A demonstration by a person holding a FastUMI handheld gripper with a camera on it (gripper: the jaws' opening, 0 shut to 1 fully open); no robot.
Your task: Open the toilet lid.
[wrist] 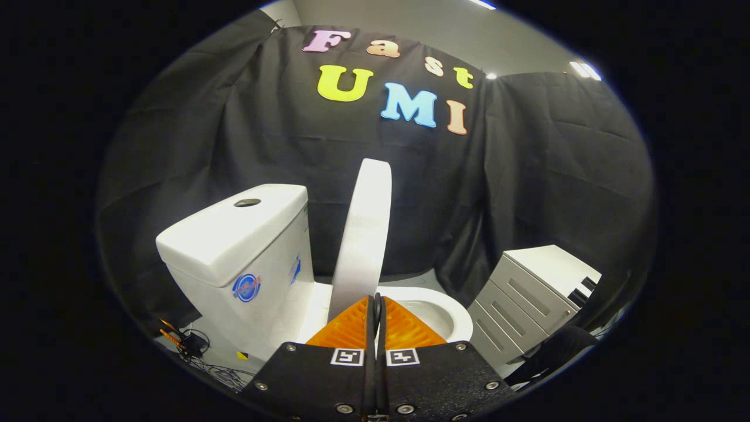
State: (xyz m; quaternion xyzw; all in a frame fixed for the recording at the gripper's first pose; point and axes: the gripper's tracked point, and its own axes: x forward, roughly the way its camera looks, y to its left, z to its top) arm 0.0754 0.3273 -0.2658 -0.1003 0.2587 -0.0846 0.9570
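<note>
The toilet (246, 258) stands against the booth wall, a grey drawer cabinet (527, 299) off to one side, its bowl rim (451, 310) just past the fingers. Its lid (364, 234) is raised near upright just ahead of the fingertips; it looks stiff, smooth, hinged plastic, likely light and best pushed at its free edge. The gripper (377, 308) has its orange fingers pressed together, holding nothing.

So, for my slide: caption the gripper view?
Shut hand-held gripper just before raised white plastic toilet lid, white ceramic bowl exposed.
</note>
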